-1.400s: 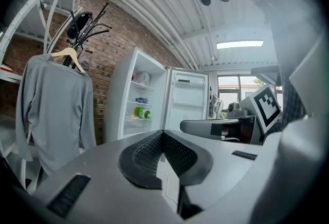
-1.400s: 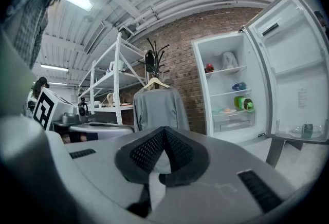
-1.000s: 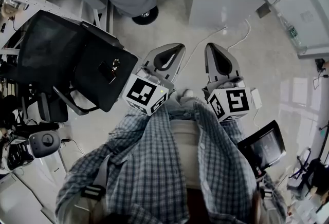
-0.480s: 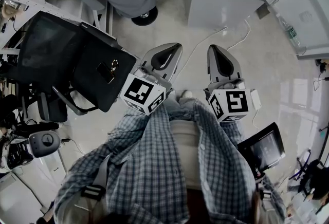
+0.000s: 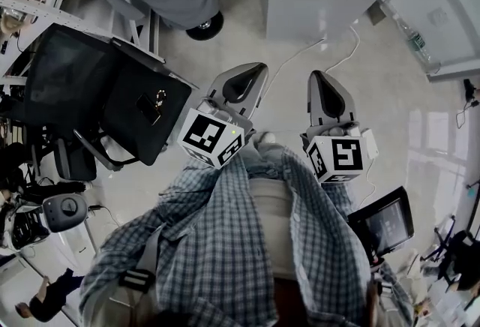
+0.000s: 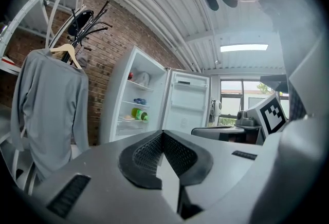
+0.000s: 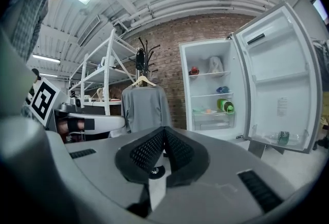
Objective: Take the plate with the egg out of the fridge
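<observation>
Facing open white fridge (image 7: 204, 84), grey left gripper (image 6: 162, 133) and right gripper (image 7: 164, 129) are hanging closed, empty; likely reaching small pale shelf plate (image 7: 207, 111) next.

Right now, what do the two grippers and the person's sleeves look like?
The left gripper and right gripper are light grey shells narrowing to a tip, lined with black ribbed pads. Each carries a white cube printed with black square markers. The person wears a checked long-sleeved shirt.
</observation>
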Available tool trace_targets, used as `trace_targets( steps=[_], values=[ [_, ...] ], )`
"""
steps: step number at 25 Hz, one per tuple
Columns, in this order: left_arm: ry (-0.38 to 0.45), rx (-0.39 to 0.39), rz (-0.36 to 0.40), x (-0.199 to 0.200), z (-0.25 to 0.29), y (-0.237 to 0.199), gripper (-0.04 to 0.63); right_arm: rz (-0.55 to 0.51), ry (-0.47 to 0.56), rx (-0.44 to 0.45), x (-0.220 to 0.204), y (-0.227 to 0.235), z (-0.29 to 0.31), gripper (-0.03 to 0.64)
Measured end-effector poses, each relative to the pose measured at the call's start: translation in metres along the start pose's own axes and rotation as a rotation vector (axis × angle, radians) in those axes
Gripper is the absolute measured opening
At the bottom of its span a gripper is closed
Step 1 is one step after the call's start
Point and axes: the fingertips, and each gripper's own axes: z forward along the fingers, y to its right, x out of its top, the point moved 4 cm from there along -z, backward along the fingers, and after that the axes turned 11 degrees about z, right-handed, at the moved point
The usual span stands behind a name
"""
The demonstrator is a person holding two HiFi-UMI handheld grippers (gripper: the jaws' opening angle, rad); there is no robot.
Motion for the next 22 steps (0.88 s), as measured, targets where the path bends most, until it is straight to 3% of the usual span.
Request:
trace_targets(
  steps=[10, 15, 22],
  values=[
    [0.005, -0.026, 0.021, 0.001, 0.01, 0.031, 0.006, 0.044, 0.026, -0.064, -0.007, 0.031, -0.033, 0.006],
    [0.001, -0.039, 0.03, 0.002, 0.016, 0.03, 0.006, 0.041, 0.069, -0.073, -0.006, 0.039, -0.036, 0.006],
    [0.001, -0.073, 0.012, -0.005, 0.048, 0.023, 0.006, 0.039, 0.044, -0.124, -0.009, 0.058, -0.026, 0.006]
  ],
)
